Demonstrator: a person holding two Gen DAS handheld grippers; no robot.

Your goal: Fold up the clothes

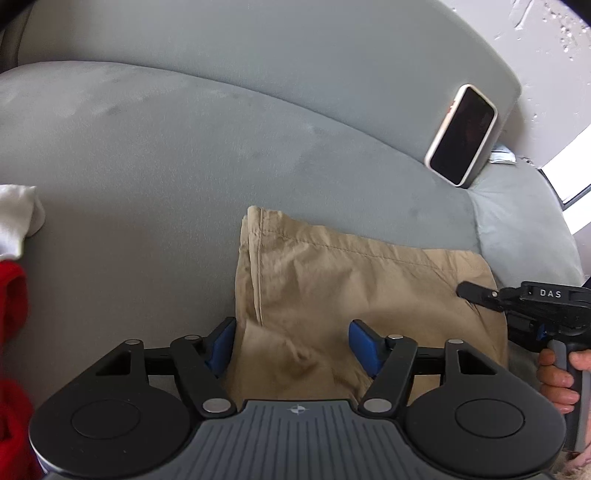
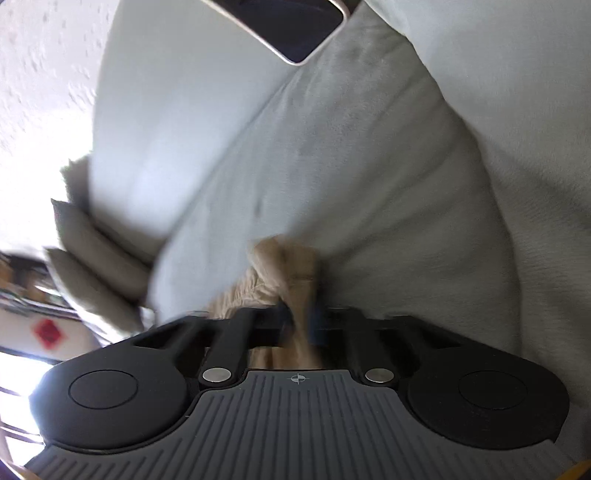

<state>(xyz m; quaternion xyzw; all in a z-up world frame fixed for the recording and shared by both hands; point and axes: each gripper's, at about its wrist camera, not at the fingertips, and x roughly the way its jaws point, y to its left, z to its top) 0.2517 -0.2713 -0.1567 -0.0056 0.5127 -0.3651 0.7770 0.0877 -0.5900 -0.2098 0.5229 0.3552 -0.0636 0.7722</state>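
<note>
A tan garment [image 1: 354, 288] lies folded on the grey sofa seat [image 1: 147, 177]. My left gripper [image 1: 293, 341] is open, its blue pads either side of the garment's near left part, low over it. My right gripper [image 1: 480, 295] comes in from the right, held by a hand, at the garment's right edge. In the blurred right wrist view my right gripper [image 2: 301, 321] is shut on a bunch of the tan garment [image 2: 288, 269], which sticks up between the fingers.
A phone [image 1: 461, 134] leans against the sofa back; it also shows in the right wrist view [image 2: 291, 26]. White cloth [image 1: 16, 218] and red cloth [image 1: 11, 332] lie at the left. A cushion [image 1: 524, 229] sits at the right.
</note>
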